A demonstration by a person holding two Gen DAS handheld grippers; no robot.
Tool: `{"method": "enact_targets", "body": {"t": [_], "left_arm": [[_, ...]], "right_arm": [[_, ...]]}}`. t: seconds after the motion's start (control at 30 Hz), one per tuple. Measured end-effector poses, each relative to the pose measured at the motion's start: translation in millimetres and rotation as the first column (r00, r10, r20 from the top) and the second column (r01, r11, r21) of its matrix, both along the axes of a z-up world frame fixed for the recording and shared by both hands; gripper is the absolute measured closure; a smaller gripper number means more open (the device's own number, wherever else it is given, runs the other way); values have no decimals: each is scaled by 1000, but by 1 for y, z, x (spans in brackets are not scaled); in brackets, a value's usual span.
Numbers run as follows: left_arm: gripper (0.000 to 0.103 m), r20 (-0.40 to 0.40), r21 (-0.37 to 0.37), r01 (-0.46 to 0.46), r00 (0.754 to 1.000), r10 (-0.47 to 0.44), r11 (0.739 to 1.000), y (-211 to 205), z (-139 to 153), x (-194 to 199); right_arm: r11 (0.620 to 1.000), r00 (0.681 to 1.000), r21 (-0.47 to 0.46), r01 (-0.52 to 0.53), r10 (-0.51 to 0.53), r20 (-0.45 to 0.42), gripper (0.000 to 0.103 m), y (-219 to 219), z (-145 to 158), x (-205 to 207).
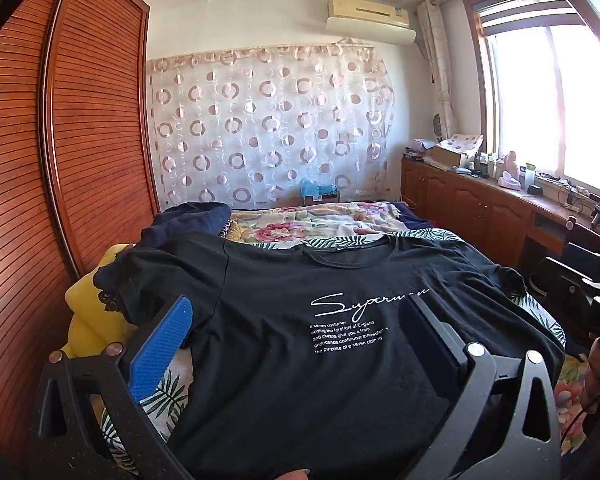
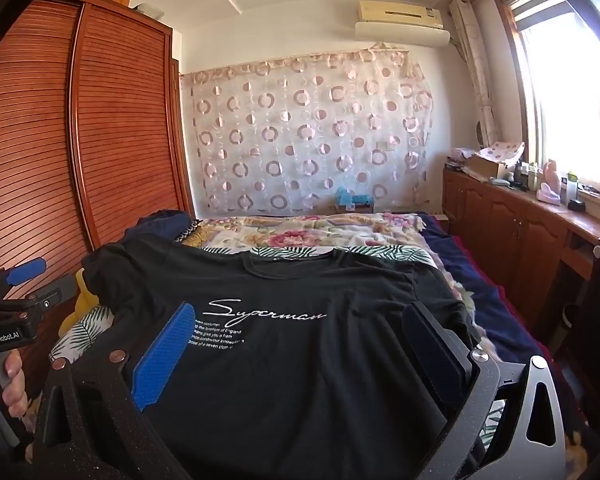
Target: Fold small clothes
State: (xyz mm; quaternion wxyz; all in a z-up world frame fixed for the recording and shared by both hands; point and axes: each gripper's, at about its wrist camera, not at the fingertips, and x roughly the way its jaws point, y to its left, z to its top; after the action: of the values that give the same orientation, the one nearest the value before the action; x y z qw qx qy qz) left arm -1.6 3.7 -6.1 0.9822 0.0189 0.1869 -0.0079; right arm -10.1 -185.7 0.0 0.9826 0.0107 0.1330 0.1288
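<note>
At the far left a louvred wooden wardrobe (image 1: 80,120) runs along the bed (image 1: 320,224), and a yellow cushion (image 1: 88,312) peeks out from under the black T-shirt (image 1: 300,360). The shirt lies spread flat, front up, across the near part of the bed on a leaf-print sheet (image 1: 160,396), neckline toward the far wall, with white script "Superman" and small lines of print on the chest. Its left sleeve bunches over the cushion; its hem is cut off by the lower frame edge. The left gripper (image 1: 300,344) hangs above the shirt with its fingers spread wide, nothing between them. The right gripper (image 2: 300,348) likewise stands fully apart over the chest, empty. Further right, the shirt's other sleeve droops toward a dark blue blanket (image 2: 500,292). The window (image 2: 572,92) glares white, washing out the clutter on the cabinet top (image 2: 540,204).
</note>
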Motion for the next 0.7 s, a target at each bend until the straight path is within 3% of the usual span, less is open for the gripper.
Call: {"method": "enact_targets", "body": {"t": [0.7], "left_arm": [[0, 1, 4, 0, 1000, 0, 1000, 0, 3, -3]], "right_arm": [[1000, 1000, 4, -2, 2, 5, 0, 0, 2, 0]]}}
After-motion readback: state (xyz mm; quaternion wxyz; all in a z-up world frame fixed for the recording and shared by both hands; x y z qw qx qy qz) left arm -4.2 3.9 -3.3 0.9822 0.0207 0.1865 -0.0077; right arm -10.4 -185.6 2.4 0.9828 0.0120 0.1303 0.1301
